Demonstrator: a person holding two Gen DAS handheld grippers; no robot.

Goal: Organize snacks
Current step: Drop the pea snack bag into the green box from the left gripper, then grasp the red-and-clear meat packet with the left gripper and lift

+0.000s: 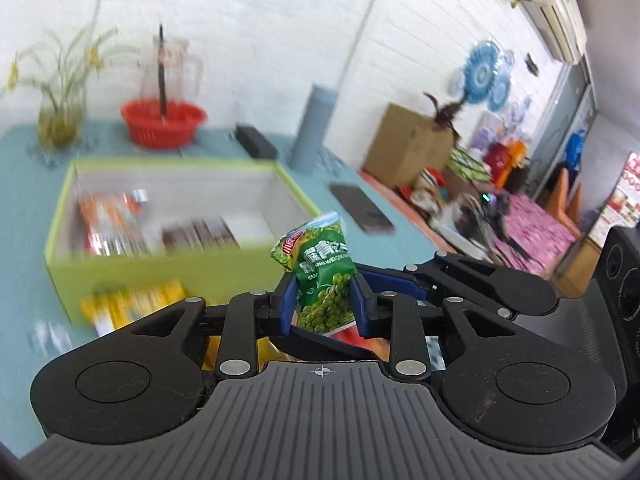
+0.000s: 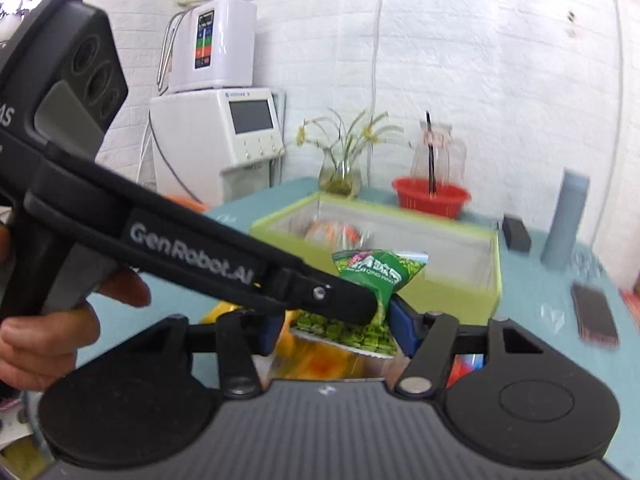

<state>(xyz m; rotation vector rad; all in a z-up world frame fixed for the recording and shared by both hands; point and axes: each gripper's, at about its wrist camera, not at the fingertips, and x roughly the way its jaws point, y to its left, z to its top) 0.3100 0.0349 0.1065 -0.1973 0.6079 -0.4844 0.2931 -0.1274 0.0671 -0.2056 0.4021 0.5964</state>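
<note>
A green pea snack packet (image 1: 326, 280) stands upright between the blue pads of my left gripper (image 1: 323, 306), which is shut on it above the table. In the right wrist view the same packet (image 2: 372, 280) sits between my right gripper's (image 2: 334, 330) blue pads too, and the left gripper's arm (image 2: 200, 256) crosses in front of it. The lime-green box (image 1: 176, 268) lies beyond, holding several snack packs (image 1: 108, 224). A yellow snack pack (image 1: 132, 308) lies in front of the box.
On the teal table stand a red basket (image 1: 162, 120), a glass jug, a flower vase (image 1: 60, 116), a grey-blue bottle (image 1: 314, 128), a black case (image 1: 256, 142) and a phone (image 1: 362, 208). White machines (image 2: 216, 128) stand at the far left.
</note>
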